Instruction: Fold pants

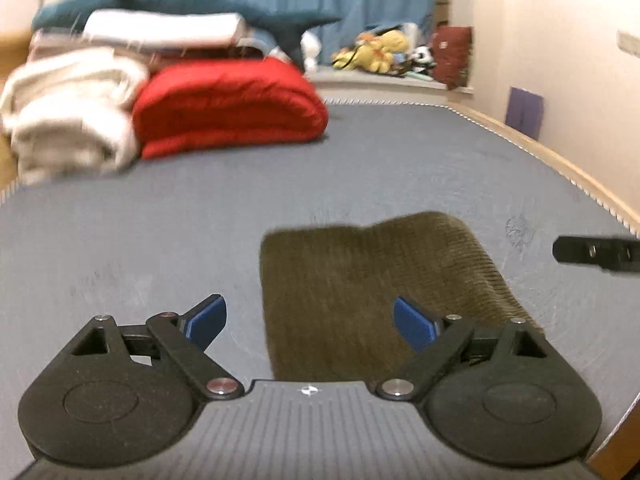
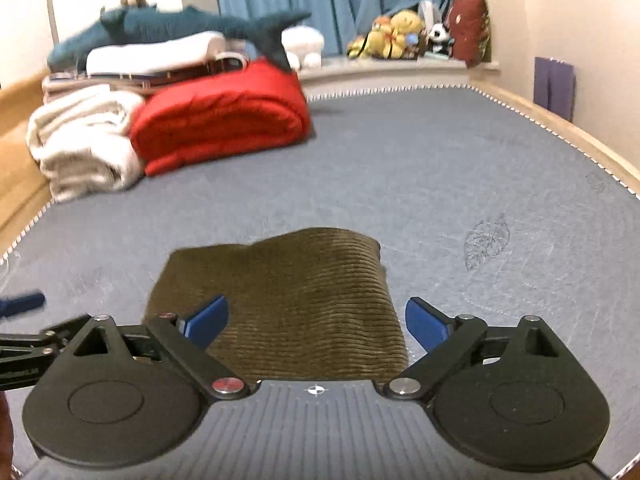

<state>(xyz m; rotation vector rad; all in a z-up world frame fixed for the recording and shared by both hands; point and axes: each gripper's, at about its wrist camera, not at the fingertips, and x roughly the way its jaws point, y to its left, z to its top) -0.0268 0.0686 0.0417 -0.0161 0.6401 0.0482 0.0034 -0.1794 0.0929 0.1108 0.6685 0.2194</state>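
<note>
The olive-brown corduroy pants [image 1: 368, 280] lie folded in a compact rectangle on the grey mattress [image 1: 160, 220]; they also show in the right wrist view [image 2: 292, 300]. My left gripper [image 1: 310, 322] is open and empty, hovering over the near left part of the pants. My right gripper [image 2: 316, 322] is open and empty, just above the near edge of the pants. The right gripper's tip shows at the far right of the left wrist view [image 1: 596, 254]. The left gripper shows at the left edge of the right wrist view [image 2: 24, 344].
A folded red quilt [image 1: 228, 108], a cream blanket [image 1: 68, 120] and a stack of bedding with a blue plush shark [image 1: 192, 0] sit at the far left of the bed. Plush toys [image 2: 396, 32] line the window ledge. The wooden bed frame [image 1: 560, 160] runs along the right wall.
</note>
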